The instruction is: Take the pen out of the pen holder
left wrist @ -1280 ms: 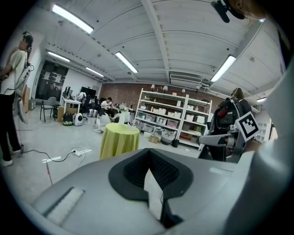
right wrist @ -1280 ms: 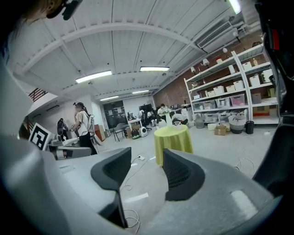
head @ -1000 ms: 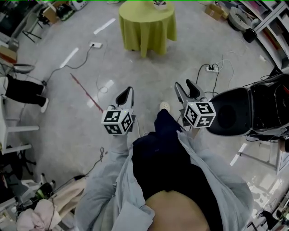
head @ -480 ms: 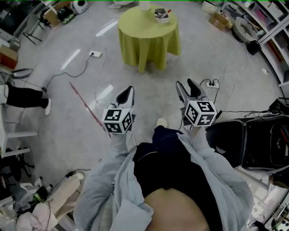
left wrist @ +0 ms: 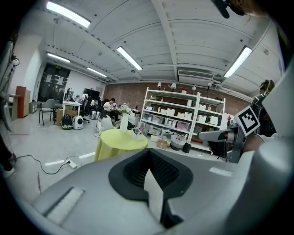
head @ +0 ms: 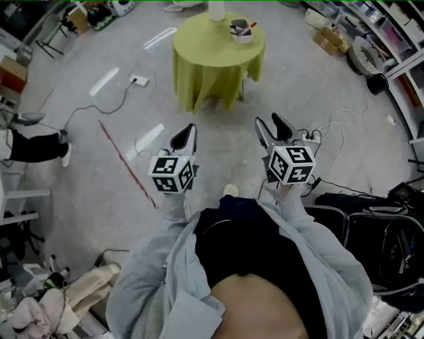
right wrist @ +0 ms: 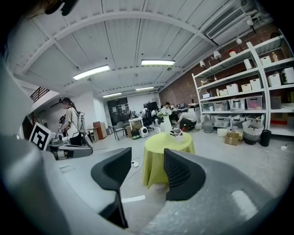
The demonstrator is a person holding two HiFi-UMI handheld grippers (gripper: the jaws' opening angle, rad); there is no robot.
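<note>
A round table under a yellow-green cloth stands ahead on the floor, several steps from me. On it sit a small pen holder with pens in it and a white vase. Both grippers are held in front of my body, well short of the table. My left gripper is shut with nothing in it; its pads meet in the left gripper view. My right gripper stands open and empty, and the table and pen holder show beyond its jaws.
A power strip with cables lies on the floor left of the table, and a red line runs across the floor. Black equipment sits at my right. Shelves line the right wall. A seated person's leg shows at left.
I have walked forward: the table and pen holder have come nearer and lower in the head view, and the black equipment slid down to the right. Both grippers keep their pose.
</note>
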